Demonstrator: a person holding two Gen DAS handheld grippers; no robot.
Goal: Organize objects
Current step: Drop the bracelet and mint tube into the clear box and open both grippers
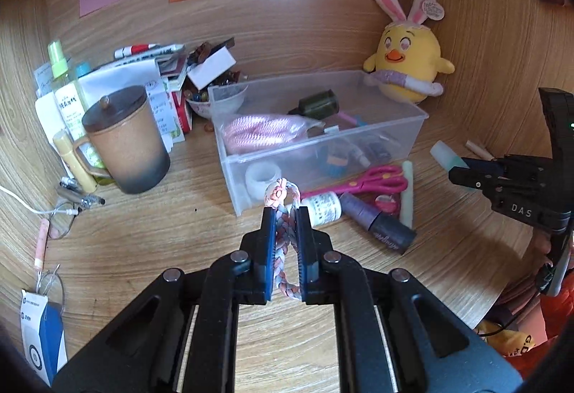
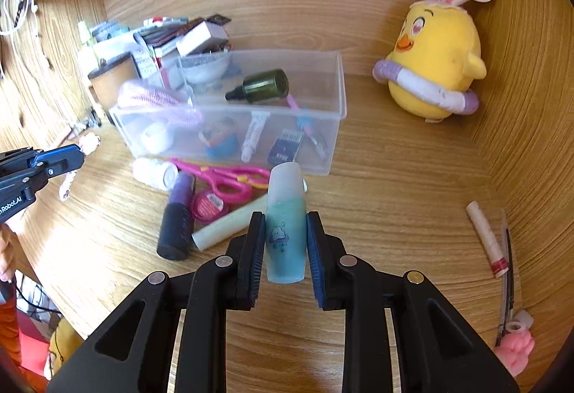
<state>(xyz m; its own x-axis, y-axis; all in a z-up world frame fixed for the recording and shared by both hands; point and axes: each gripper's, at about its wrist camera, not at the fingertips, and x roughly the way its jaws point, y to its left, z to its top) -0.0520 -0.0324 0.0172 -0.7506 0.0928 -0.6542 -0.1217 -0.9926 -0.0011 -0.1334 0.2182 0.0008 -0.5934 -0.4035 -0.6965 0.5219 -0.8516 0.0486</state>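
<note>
My left gripper (image 1: 286, 213) is shut on a braided pink and blue bracelet (image 1: 283, 238), held above the desk just in front of the clear plastic bin (image 1: 412, 131). The bracelet also shows in the right wrist view (image 2: 88, 143) at the left gripper's tips (image 2: 77, 156). My right gripper (image 2: 286, 219) is shut on a small teal bottle with a frosted cap (image 2: 286, 213), held above the desk in front of the bin (image 2: 339, 84). In the left wrist view the right gripper (image 1: 455, 174) is at the right with the bottle (image 1: 446, 156).
Pink scissors (image 2: 229, 178), a purple tube (image 2: 177, 213), a white bottle (image 2: 154, 172), a round pink tin (image 2: 208, 204) and a pale stick (image 2: 229, 224) lie before the bin. A yellow chick plush (image 2: 434, 59) stands at the right. A lidded mug (image 1: 125, 138) and piled clutter (image 1: 150, 70) stand at the left.
</note>
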